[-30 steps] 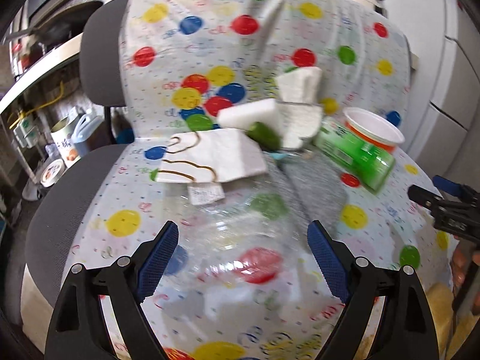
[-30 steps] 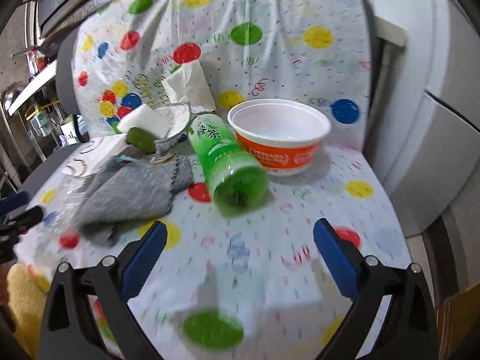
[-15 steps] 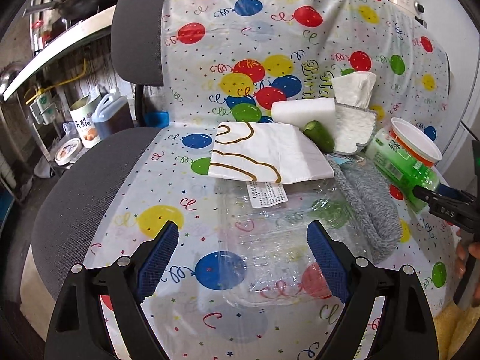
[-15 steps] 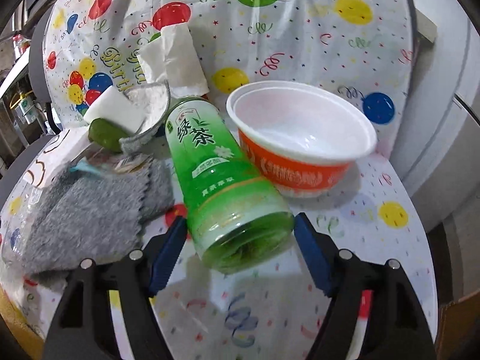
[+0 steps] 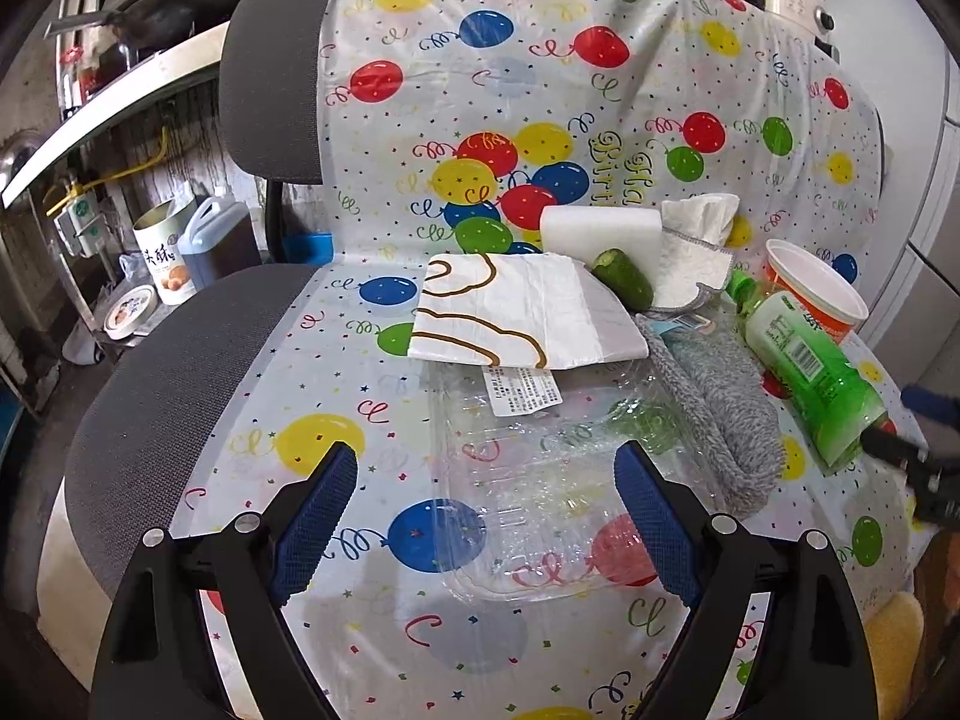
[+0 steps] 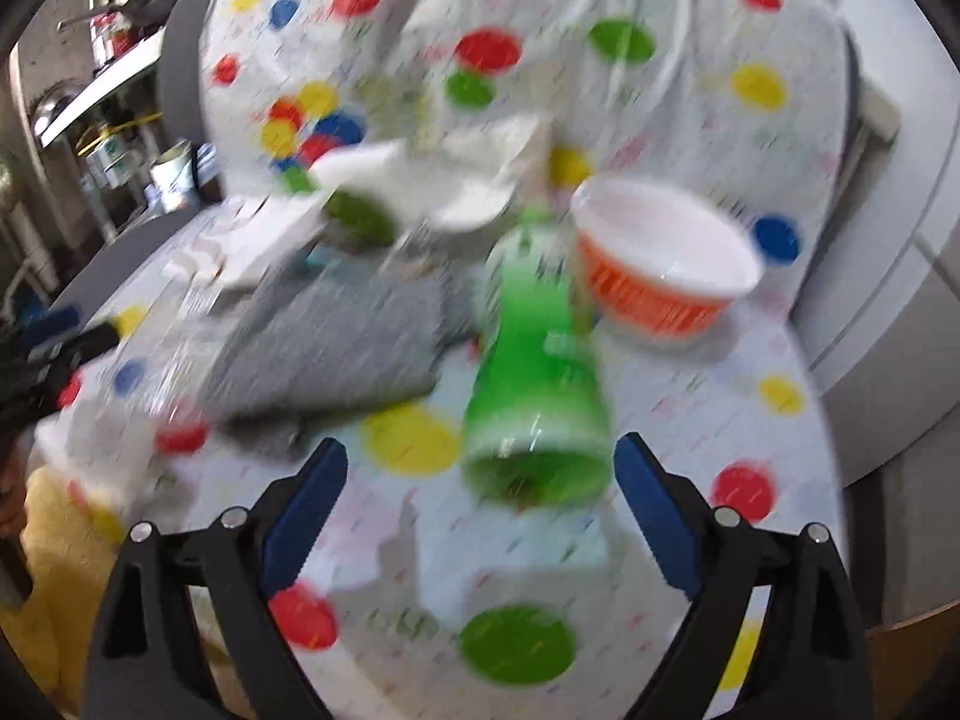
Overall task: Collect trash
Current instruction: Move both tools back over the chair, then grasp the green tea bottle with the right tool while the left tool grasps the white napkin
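Note:
A chair draped in a balloon-print plastic sheet (image 5: 336, 384) carries the trash. A clear plastic tray (image 5: 540, 480) lies flat just ahead of my open, empty left gripper (image 5: 486, 516). Beyond it lie a white paper wrapper (image 5: 522, 318), a cucumber stub (image 5: 624, 279), a white foam block (image 5: 600, 225), tissue (image 5: 696, 228) and a grey cloth (image 5: 714, 408). A green tea bottle (image 6: 540, 384) lies on its side with its base just ahead of my open right gripper (image 6: 480, 510). An orange-and-white bowl (image 6: 666, 270) stands right of the bottle. The right wrist view is blurred.
The chair's grey mesh seat (image 5: 168, 396) and backrest (image 5: 270, 72) show at the left. A tin can (image 5: 162, 258) and a jug (image 5: 210, 240) stand on the floor beyond. A white appliance (image 6: 900, 300) rises close on the right. A yellow fuzzy thing (image 6: 54, 540) lies at the seat's front edge.
My left gripper has drawn back and left from the tray. My right gripper closed in around the bottle's base half a second ago, then pulled back; its jaws stay open.

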`<state>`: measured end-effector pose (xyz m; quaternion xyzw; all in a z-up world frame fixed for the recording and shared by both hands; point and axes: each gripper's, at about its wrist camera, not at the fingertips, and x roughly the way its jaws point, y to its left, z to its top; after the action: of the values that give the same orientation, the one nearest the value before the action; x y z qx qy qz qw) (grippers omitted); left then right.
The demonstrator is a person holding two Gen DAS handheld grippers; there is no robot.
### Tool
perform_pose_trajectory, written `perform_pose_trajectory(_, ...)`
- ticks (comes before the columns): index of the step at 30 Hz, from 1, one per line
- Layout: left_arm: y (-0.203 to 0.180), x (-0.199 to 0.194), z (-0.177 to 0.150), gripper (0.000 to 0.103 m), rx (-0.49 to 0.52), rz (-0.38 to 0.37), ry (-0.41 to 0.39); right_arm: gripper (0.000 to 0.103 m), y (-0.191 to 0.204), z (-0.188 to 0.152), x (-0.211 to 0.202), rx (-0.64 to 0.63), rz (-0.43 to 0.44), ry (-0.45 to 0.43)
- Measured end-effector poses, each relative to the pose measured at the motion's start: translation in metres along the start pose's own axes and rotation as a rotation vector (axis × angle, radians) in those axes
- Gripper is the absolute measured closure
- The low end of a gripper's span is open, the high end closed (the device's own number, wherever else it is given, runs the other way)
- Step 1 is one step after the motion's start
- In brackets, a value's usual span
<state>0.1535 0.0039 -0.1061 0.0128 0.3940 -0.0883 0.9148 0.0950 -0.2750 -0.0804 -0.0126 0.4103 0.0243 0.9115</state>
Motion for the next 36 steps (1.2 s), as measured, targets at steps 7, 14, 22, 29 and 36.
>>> perform_pose_trajectory(7,0.012,0.013,0.008,0.016,-0.032,0.022,0.016,0.02,-0.023,0.042,0.058,0.025,-0.057,0.073)
perform_pose_trajectory(14,0.023,0.029,0.022,0.016,-0.048,0.043,0.032,0.025,-0.013,0.05,0.1,-0.009,-0.136,0.153)
perform_pose_trajectory(22,0.035,0.031,0.026,0.016,-0.058,0.049,0.044,0.043,-0.01,0.039,0.063,0.041,-0.091,0.098)
perform_pose_trajectory(29,0.041,0.05,0.033,0.022,-0.064,-0.051,0.075,0.044,-0.016,0.016,0.01,0.112,0.033,-0.001)
perform_pose_trajectory(36,0.043,0.086,0.043,0.047,-0.092,-0.146,0.151,0.044,-0.008,0.015,-0.004,0.096,0.049,-0.025)
